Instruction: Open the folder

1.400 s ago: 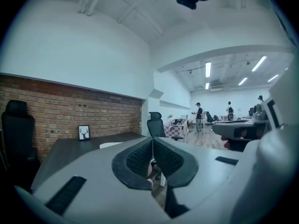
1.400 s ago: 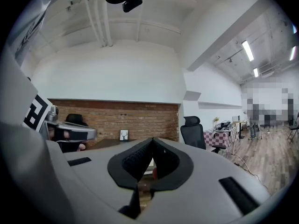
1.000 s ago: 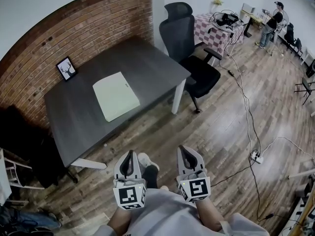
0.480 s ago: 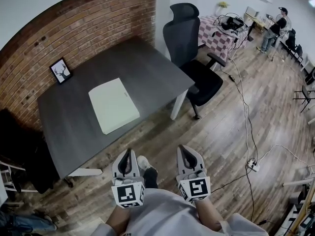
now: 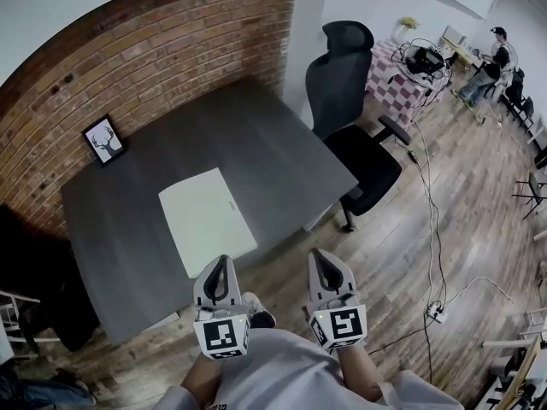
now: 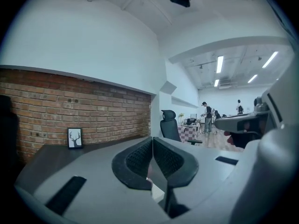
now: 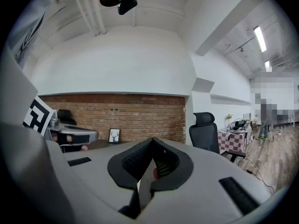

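Observation:
A pale, closed folder (image 5: pixel 207 219) lies flat on the dark grey table (image 5: pixel 137 195), near its front edge. In the head view my left gripper (image 5: pixel 220 268) is held just short of that edge, below the folder, jaws shut and empty. My right gripper (image 5: pixel 324 263) hovers over the wooden floor to the right of the table, also shut with nothing in it. In the left gripper view the left gripper (image 6: pixel 153 140) shows its pads pressed together, and in the right gripper view the right gripper (image 7: pixel 152 140) does the same. The folder is hidden behind the jaws in both gripper views.
A small framed deer picture (image 5: pixel 102 139) leans on the brick wall at the table's back left. A black office chair (image 5: pixel 352 118) stands at the table's right end. Cables (image 5: pixel 432 229) trail over the floor at right. A person (image 5: pixel 491 62) stands far off by a checkered table (image 5: pixel 402 79).
Both grippers have travelled forward toward the table; the table and folder now sit closer to them in the head view. Both jaws stayed shut.

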Motion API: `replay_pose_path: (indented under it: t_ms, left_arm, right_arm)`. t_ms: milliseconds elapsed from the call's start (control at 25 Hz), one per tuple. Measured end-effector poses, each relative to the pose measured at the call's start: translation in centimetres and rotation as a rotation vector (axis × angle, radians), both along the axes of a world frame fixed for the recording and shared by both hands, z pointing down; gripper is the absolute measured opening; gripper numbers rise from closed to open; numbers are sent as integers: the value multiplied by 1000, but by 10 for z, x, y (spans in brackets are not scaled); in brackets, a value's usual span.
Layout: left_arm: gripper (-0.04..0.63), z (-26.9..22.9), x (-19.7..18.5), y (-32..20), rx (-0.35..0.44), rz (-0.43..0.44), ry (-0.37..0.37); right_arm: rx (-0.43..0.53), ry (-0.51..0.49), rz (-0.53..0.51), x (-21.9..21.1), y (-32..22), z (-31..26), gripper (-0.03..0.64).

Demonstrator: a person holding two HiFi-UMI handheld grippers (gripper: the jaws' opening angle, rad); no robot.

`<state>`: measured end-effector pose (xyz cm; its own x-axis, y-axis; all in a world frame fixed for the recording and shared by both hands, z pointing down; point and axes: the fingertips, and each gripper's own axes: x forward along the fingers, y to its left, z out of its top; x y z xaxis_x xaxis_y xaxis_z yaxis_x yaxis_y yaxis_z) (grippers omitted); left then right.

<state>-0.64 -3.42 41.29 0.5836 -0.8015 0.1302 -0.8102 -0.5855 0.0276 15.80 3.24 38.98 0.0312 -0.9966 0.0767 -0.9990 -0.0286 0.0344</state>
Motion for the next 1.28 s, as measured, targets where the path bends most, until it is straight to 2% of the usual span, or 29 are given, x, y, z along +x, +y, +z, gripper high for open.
replay_pose_path:
  t_ms: [280,720,840,1080,1280]
  left_arm:
    - [6,5,2,-75,-12,-41,-20]
    - [6,21,-12,-106,-54,-172,-47]
    - [6,23,-19,-110,-51,-229,-56]
    - [6,26,-28,-113,-48,-381,-79]
    - [8,28,-13,-116,-36,-402,-105]
  right_arm:
    - [-35,-9,-47,5,-86,6,-2]
    - [-106,-41,-180,4,-154,24,-2]
    - [-113,-45,-253,-5,-173,26,-2]
    - [-167,-38,-467,-27,-208,38,0]
    - [-252,-33,-595,-34,-223,63,0]
